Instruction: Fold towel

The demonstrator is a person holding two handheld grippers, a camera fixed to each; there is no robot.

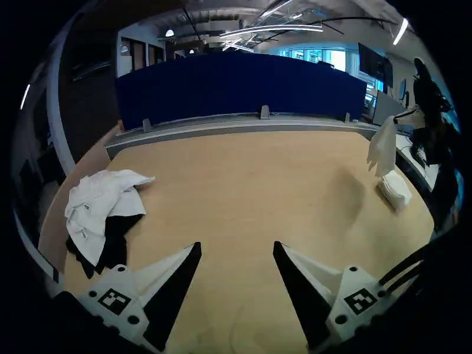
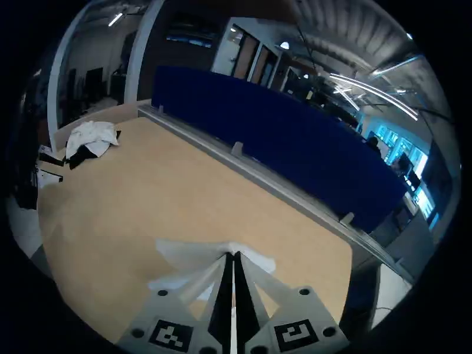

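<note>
One pinch only: right hand-held gripper point(image 2: 233, 255) closed on the towel point(image 2: 177, 251), left hand-held gripper point(image 1: 236, 248) wide open, empty. With a single hold, the towel could slip or bunch on the surface point(image 1: 248, 177).

The towel point(image 2: 184, 252) is white, the table point(image 1: 248, 177) tan, the divider point(image 1: 236, 82) navy blue

In the left gripper view a cloth heap point(image 1: 100, 200) lies on the table point(image 1: 248, 183) at left, a towel point(image 1: 382, 147) at right, a partition point(image 1: 236, 88) behind
</note>
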